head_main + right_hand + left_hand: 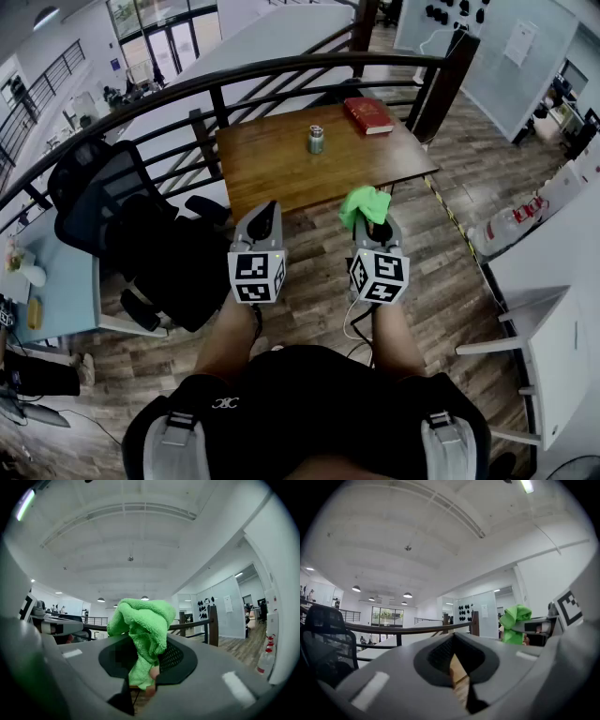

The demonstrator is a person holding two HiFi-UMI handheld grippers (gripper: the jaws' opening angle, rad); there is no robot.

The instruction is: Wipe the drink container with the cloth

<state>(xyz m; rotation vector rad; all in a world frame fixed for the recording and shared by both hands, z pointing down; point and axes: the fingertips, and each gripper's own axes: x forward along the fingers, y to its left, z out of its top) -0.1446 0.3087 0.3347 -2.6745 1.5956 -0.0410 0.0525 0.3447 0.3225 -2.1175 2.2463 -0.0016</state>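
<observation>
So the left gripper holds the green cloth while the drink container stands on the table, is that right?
Not quite: the right gripper holds the green cloth, as the right gripper view shows; the drink container does stand on the table.

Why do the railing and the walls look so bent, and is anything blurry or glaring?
Head view: a wide lens bows the railing into an arc; the light is even, and the drink container is small but sharp. Left gripper view: round black border, and a bright ceiling lamp glares at the top. Right gripper view: the same fisheye bend; the green cloth up close stays sharp.
</observation>
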